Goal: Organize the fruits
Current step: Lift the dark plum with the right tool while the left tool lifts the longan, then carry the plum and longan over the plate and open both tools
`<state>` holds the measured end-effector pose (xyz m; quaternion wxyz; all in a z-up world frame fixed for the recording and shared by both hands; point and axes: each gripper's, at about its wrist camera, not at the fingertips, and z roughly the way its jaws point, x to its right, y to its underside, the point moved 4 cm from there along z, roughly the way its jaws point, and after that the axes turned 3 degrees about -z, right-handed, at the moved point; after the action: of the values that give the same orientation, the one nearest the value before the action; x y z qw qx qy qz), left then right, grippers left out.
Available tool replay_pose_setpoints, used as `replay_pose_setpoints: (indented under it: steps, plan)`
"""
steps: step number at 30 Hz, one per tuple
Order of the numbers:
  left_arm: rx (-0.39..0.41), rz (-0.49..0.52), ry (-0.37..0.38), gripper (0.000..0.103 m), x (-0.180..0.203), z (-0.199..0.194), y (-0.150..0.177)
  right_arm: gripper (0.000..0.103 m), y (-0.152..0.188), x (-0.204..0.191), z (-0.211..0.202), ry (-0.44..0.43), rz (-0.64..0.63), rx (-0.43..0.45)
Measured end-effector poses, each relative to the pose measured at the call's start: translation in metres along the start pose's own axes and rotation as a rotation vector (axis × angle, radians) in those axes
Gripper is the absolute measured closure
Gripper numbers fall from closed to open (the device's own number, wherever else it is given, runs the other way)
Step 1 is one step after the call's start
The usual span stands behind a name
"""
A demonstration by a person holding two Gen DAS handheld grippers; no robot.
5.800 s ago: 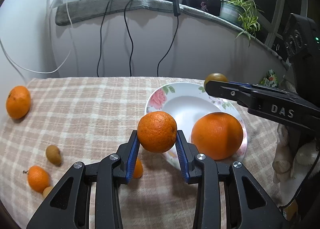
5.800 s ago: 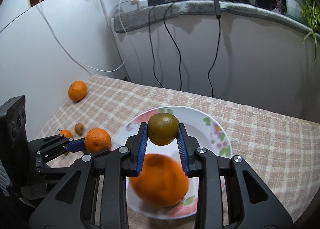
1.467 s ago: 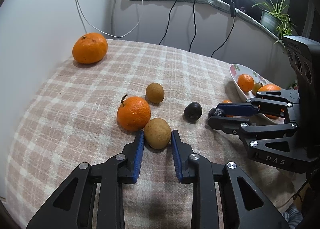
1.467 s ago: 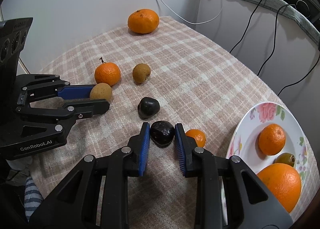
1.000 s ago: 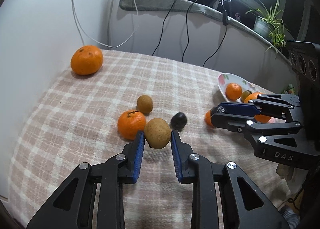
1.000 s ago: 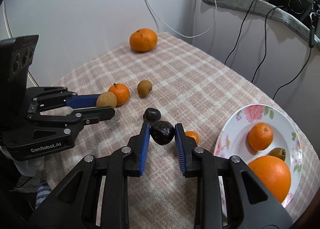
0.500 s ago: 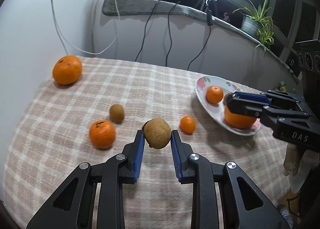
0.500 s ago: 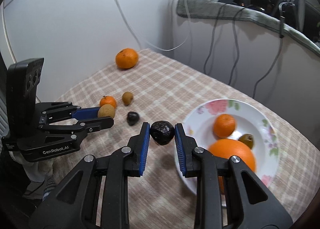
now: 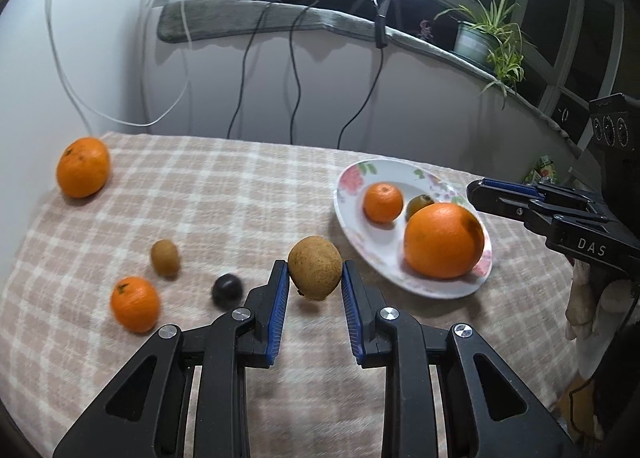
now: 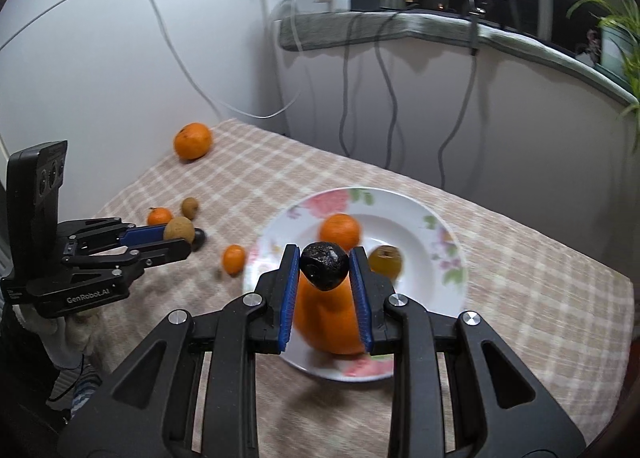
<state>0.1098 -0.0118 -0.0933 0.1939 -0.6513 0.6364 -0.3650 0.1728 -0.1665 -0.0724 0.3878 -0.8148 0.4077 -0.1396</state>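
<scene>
Gripping a brown fruit (image 9: 315, 267) between its blue pads, the left gripper (image 9: 315, 290) holds it clear of the checked tablecloth (image 9: 224, 194), just left of the floral plate (image 9: 352, 234). The right gripper (image 10: 325, 278) is clamped on a dark wrinkled fruit (image 10: 324, 265), raised over the near part of the plate, above the large orange (image 10: 328, 326) (partly hidden behind the jaws).

On the plate: the large orange, a small mandarin (image 9: 383, 202) and a greenish-brown fruit (image 9: 418, 205) tucked behind the orange.

On the cloth: a dark fruit (image 9: 227, 289) just left of the left gripper, a small brown fruit (image 9: 164, 257), a mandarin (image 9: 135, 303) near the front left, a bigger orange (image 9: 83, 172) far left by the wall. The right wrist view also shows a tiny mandarin (image 10: 233, 258) beside the plate rim.
</scene>
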Motion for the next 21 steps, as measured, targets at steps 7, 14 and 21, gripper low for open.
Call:
replay_pose_setpoints:
  steps: [7, 14, 21]
  plan:
    - [-0.014, 0.028, 0.019, 0.078, 0.015, 0.014, -0.007, 0.077, 0.009, 0.029, -0.003, 0.034, 0.044, -0.008]
    - [-0.025, 0.054, 0.022, 0.078, 0.026, 0.028, -0.015, 0.077, 0.017, 0.046, 0.001, 0.046, 0.072, -0.019]
    - [-0.036, 0.077, 0.027, 0.078, 0.037, 0.041, -0.022, 0.077, 0.022, 0.058, 0.009, 0.047, 0.09, -0.032]
